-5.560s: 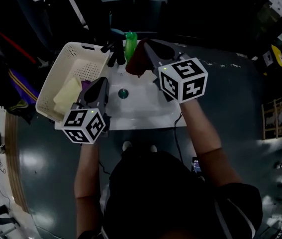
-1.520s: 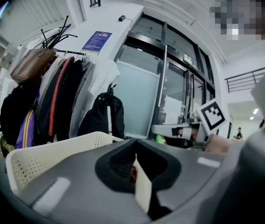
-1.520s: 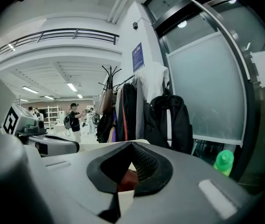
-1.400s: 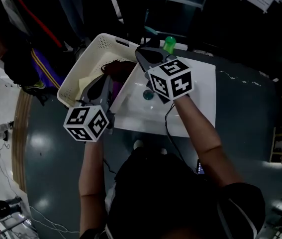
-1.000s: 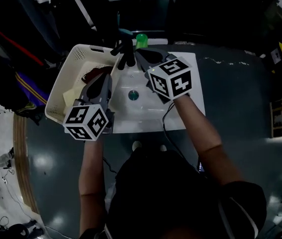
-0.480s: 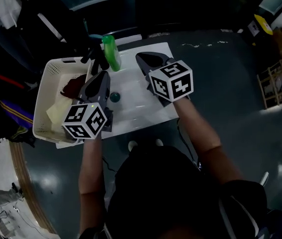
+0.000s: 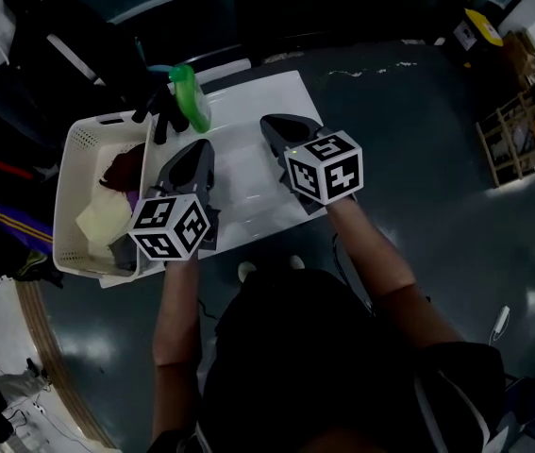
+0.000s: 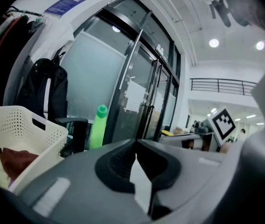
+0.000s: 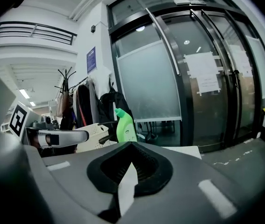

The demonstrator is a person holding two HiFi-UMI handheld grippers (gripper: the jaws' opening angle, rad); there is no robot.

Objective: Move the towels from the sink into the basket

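Head view, and both claws are empty over the white sink top (image 7: 245, 163). The left gripper (image 7: 205, 148) has its jaws pressed together with nothing between them, and its own view confirms the pads meet. It's the same on the right gripper (image 7: 269, 122): jaws fully together, holding nothing, touching nothing.

The towels are in the cream basket (image 7: 71, 170), which sits just beside the sink top on the left. The dark red towel (image 7: 122, 167) lies at the far end and the pale yellow towel (image 7: 97, 226) nearer the person. From the left gripper view, the red towel shows inside the perforated wall. The green bottle (image 7: 188, 96) stands at the back edge next to the black faucet (image 7: 159, 118).

Now for the changes. A few seconds back the right gripper carried that dark red towel above the sink, and just over a second ago it was reaching across the basket. Now the towel is in the basket and the right gripper is back over the sink top. Half a second ago the drain showed beside the left gripper; now it is out of sight.

Both bare forearms reach forward from the dark torso, the left forearm (image 7: 178, 314) and the right forearm (image 7: 378, 274). The grippers point away from the person and tilt slightly down, tips leaning toward each other.
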